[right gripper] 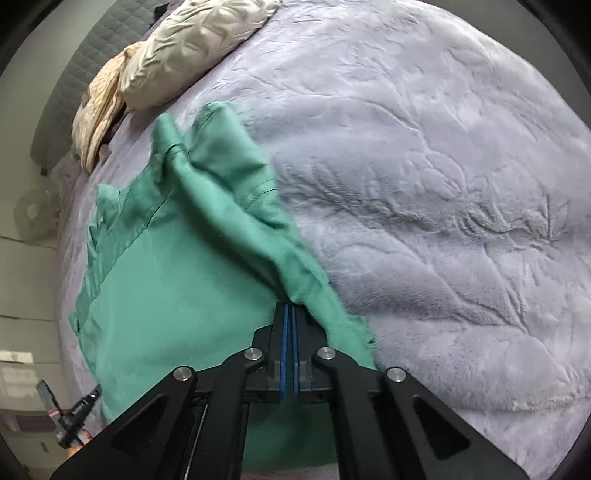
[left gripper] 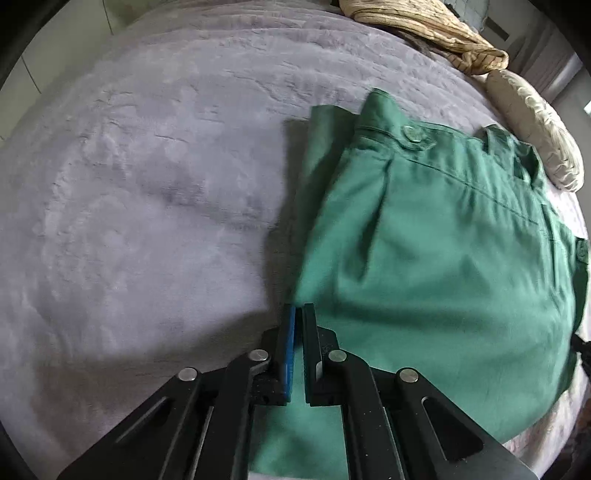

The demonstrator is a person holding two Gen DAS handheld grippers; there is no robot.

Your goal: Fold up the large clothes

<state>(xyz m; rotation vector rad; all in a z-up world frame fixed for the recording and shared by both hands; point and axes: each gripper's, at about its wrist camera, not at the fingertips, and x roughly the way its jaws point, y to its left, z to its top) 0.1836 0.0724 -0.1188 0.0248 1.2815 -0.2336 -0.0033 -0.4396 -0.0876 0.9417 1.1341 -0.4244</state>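
Green trousers (left gripper: 436, 251) lie on a grey plush bed cover (left gripper: 140, 192), waistband with a button at the far end. My left gripper (left gripper: 298, 310) is over the trousers' near left edge, jaws nearly closed with a thin gap; no cloth shows between them. In the right wrist view the trousers (right gripper: 177, 273) lie to the left. My right gripper (right gripper: 289, 306) is shut on a fold of the green cloth at the right edge, which rises in a ridge from the tips.
A cream pillow (right gripper: 192, 48) and a beige striped cloth (right gripper: 99, 122) lie at the head of the bed, also in the left wrist view (left gripper: 424, 29). The grey bed cover (right gripper: 443, 184) spreads wide. The other gripper's tip (right gripper: 79, 410) shows at lower left.
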